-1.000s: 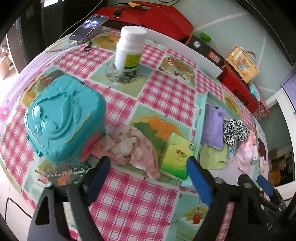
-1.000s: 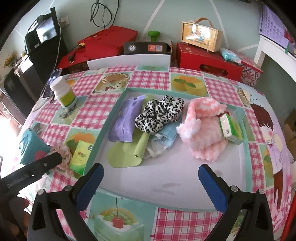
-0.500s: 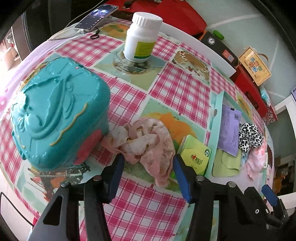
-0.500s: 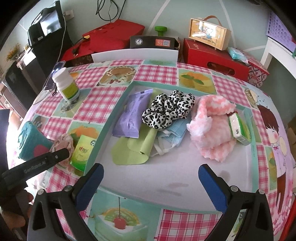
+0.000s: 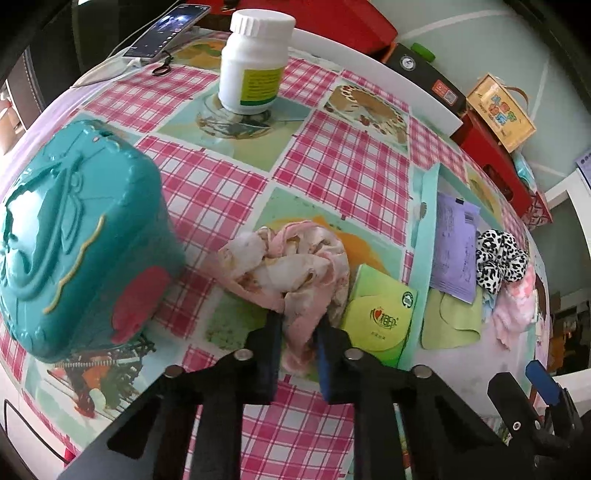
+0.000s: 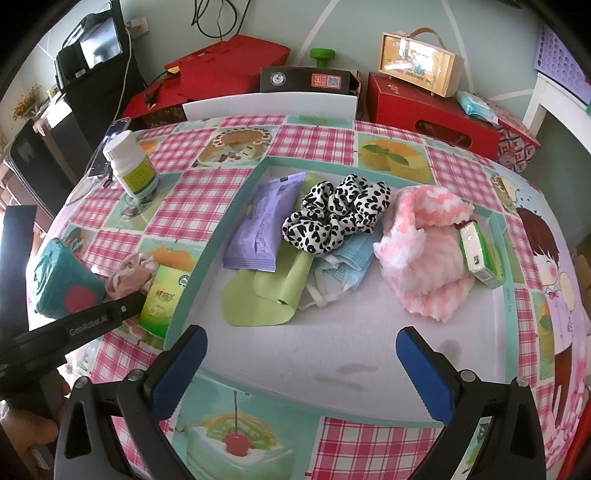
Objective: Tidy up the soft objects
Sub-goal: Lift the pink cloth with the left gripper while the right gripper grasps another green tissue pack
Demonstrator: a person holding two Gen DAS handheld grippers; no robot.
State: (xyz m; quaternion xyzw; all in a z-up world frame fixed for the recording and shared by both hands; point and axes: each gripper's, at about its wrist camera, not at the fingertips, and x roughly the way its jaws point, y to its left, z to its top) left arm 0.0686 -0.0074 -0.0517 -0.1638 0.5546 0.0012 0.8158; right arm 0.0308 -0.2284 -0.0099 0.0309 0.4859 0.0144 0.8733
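A crumpled pink scrunchie (image 5: 291, 266) lies on the checked tablecloth, between a teal box (image 5: 74, 251) and a green tissue pack (image 5: 380, 317). My left gripper (image 5: 299, 321) points steeply down at it. Its jaws are closing, and the pads pinch the scrunchie's near fold. In the right wrist view the scrunchie (image 6: 129, 273) sits just outside the tray's teal rim (image 6: 207, 254). My right gripper (image 6: 301, 334) hangs open over the tray's bare white floor, holding nothing. In the tray lie a leopard scrunchie (image 6: 336, 214), a pink fluffy cloth (image 6: 424, 266), a blue mask (image 6: 347, 262) and a green cloth (image 6: 266, 295).
A white pill bottle (image 5: 255, 62) stands at the far side of the table, with a phone (image 5: 166, 29) behind it. A purple packet (image 6: 266, 221) and a small green box (image 6: 480, 254) also lie in the tray. Red boxes (image 6: 424, 107) line the far edge.
My left gripper has sunk onto the pink scrunchie and its jaws have gone from wide apart to pinching the cloth. The right gripper has stayed put and open.
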